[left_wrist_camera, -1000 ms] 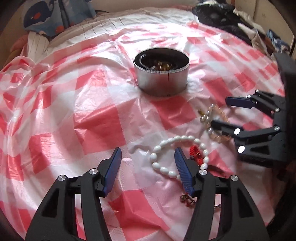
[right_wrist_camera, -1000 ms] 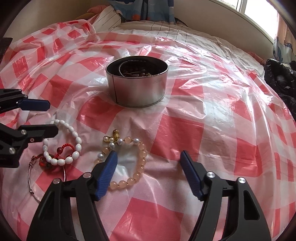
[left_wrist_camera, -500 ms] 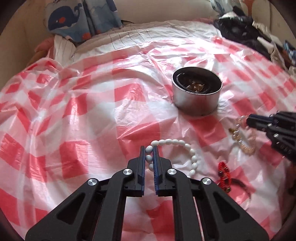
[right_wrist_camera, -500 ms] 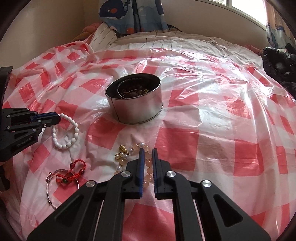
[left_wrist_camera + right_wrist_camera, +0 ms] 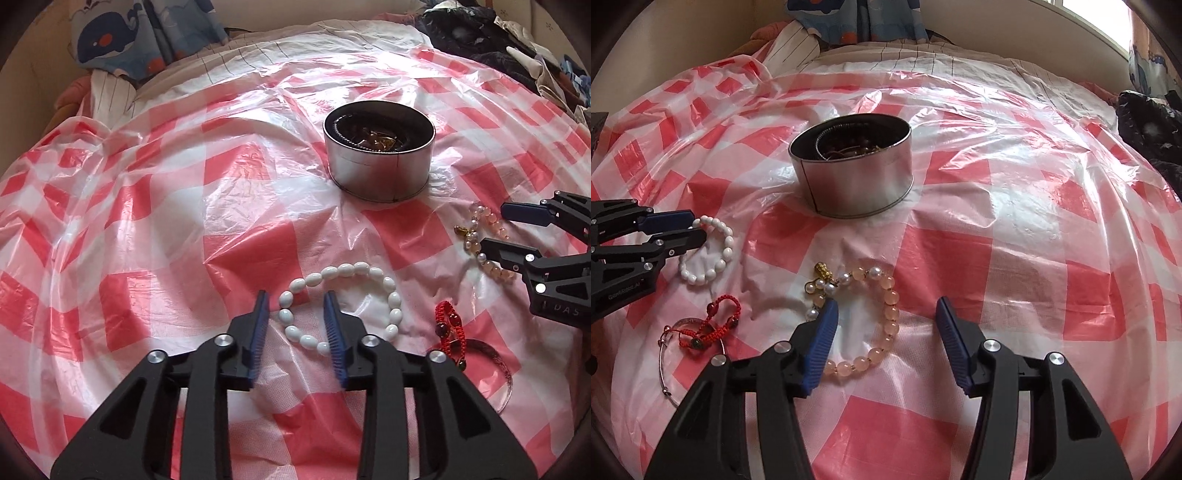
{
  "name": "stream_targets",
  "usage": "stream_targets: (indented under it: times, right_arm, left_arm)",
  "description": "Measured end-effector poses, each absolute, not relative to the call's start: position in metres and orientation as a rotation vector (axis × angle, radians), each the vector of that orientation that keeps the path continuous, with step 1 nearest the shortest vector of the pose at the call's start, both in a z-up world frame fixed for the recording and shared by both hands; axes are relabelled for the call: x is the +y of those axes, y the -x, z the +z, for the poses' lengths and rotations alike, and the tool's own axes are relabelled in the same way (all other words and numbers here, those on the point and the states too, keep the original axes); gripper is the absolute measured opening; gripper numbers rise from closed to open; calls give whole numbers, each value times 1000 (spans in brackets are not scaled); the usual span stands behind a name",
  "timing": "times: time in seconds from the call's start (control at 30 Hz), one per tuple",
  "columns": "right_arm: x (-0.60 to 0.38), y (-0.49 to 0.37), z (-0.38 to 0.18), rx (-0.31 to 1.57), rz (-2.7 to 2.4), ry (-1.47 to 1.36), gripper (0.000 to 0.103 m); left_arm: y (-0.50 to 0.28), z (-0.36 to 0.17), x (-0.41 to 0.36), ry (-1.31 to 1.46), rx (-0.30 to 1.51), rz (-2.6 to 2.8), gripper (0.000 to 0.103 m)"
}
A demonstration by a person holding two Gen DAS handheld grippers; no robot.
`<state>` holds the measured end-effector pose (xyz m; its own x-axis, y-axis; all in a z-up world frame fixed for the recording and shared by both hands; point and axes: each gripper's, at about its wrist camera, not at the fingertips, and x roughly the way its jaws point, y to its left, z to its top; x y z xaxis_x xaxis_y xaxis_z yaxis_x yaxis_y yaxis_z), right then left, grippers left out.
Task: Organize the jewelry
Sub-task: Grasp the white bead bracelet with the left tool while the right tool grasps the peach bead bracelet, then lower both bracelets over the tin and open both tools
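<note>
gleaming on crinkly red-and-white checked plastic sheet [image 5: 229,229], the round silver metal tin [image 5: 378,168] sits far. left gripper [image 5: 295,321] has just been opening, jaws apart astride smooth white oval-bead bracelet [image 5: 343,306]. right gripper [image 5: 884,341], reopened too, straddles glossy peach round-bead bracelet [image 5: 882,332]. only the right view shows the thin silver bangle [image 5: 663,363] whole, under the knotted red cord bracelet [image 5: 714,326].

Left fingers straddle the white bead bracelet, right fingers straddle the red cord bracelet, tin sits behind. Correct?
One error: the right gripper straddles the peach bead bracelet, not the red cord bracelet, which lies untouched off to one side. The right wrist view shows it. The rest holds.
</note>
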<state>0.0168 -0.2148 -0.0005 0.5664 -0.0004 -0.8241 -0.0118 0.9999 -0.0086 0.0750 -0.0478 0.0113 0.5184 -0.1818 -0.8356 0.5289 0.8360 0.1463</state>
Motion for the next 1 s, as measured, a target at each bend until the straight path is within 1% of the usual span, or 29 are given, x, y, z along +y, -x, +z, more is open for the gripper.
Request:
stream_targets:
  times: [0.07, 0.4, 0.47, 0.5, 0.53, 0.57, 0.6, 0.63, 0.87, 1.0]
  right_arm:
    - [-213, -16, -1, 971, 11, 20, 54]
    - [-212, -16, -2, 974, 13, 23, 53]
    - [-211, -16, -2, 973, 22, 18, 47]
    - [-211, -16, -2, 973, 30, 16, 41]
    - [-209, -16, -2, 972, 37, 18, 33]
    - [-208, -16, -1, 972, 46, 19, 27]
    - [-207, -16, -1, 972, 55, 16, 15]
    - [-207, -16, -1, 972, 68, 5, 8]
    - [-225, -11, 17, 894, 141, -177, 8]
    - [-231, -10, 26, 858, 156, -219, 8]
  left_arm:
    - [-74, 11, -49, -420, 931, -439, 37]
    - [-72, 11, -51, -436, 926, -437, 43]
    - [-72, 11, -52, -442, 925, -437, 43]
    - [-71, 10, -52, -448, 923, -438, 43]
    - [-71, 10, -53, -453, 925, -444, 40]
    - [-70, 9, -54, -454, 937, -467, 20]
    - [-69, 9, -56, -459, 948, -492, 7]
    - [-67, 9, -58, -464, 945, -506, 6]
    - [-67, 39, -44, -230, 897, -637, 6]
    - [-71, 44, -36, -165, 887, -650, 6]
